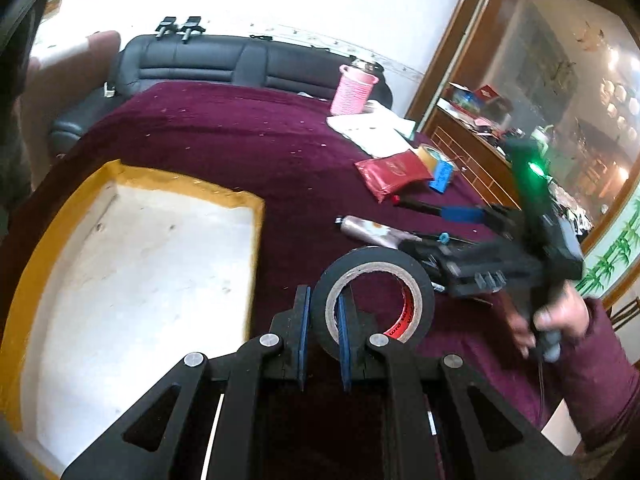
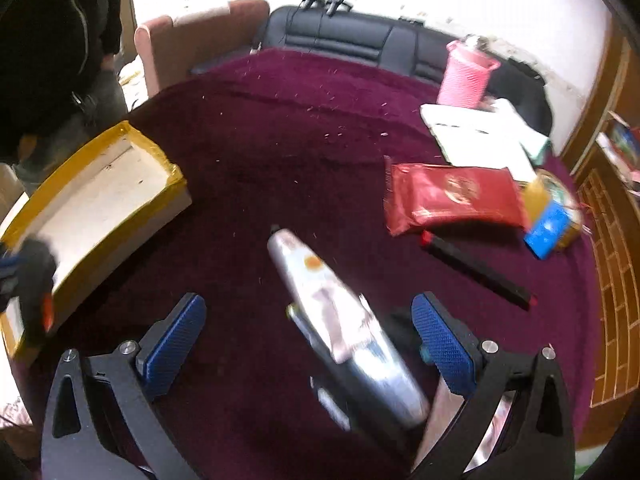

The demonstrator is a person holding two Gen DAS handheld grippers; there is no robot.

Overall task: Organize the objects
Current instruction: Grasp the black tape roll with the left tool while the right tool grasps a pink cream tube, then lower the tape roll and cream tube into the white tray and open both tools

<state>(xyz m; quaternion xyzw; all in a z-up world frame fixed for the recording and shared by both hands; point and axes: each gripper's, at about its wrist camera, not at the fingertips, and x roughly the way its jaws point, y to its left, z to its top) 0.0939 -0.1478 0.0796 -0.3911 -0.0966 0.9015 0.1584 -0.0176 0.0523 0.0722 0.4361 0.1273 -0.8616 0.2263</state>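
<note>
Left gripper (image 1: pixel 323 322) clamped on the wall of a black tape roll (image 1: pixel 374 298) – one blue pad inside the ring, one outside – held above the maroon worktop (image 1: pixel 224 152), just beside the yellow-rimmed tray (image 1: pixel 256 232). Right gripper (image 2: pixel 308 334) with jaws spread wide, gripping nothing, a silver tube (image 2: pixel 320 288) lying between the pads – untouched. Beyond: red packet (image 2: pixel 452 196), black pen (image 2: pixel 476 270), pink basket (image 2: pixel 464 74)

Wide bare cloth (image 2: pixel 304 152) between tray (image 2: pixel 120 148) and packet (image 2: pixel 452 196); tube (image 2: pixel 316 280), black stick (image 2: pixel 476 272) block right side.
</note>
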